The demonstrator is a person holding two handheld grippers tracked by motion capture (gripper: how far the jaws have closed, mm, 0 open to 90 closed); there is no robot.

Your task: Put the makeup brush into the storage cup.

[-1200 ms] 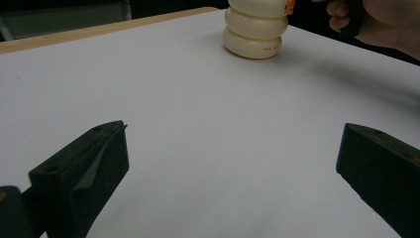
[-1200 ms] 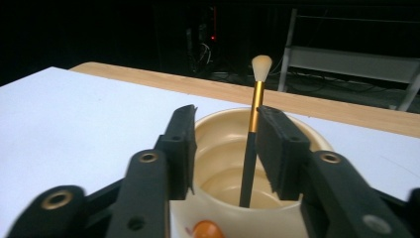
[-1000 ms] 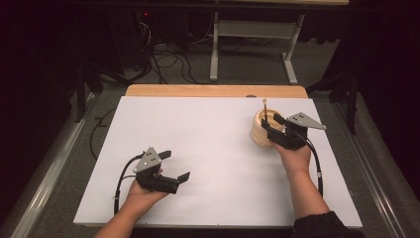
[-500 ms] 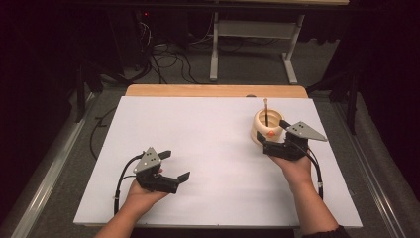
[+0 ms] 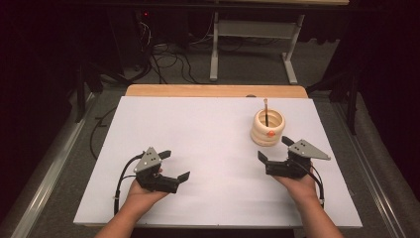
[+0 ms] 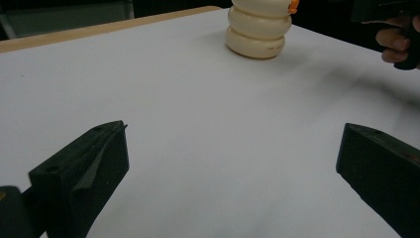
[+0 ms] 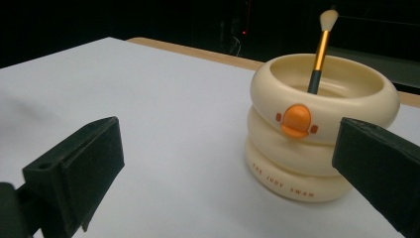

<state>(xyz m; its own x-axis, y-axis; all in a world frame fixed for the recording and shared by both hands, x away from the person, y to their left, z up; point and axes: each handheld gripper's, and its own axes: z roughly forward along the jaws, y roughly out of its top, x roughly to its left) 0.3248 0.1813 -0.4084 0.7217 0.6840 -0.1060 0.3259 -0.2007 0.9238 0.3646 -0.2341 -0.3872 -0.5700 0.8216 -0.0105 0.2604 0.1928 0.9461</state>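
Right gripper (image 5: 275,148) back from holder (image 5: 268,128)

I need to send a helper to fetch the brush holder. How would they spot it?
On the white table, look toward the far right, just beyond the right gripper. The cream holder is three stacked rings with an orange duck bill, a gold-handled brush standing inside.
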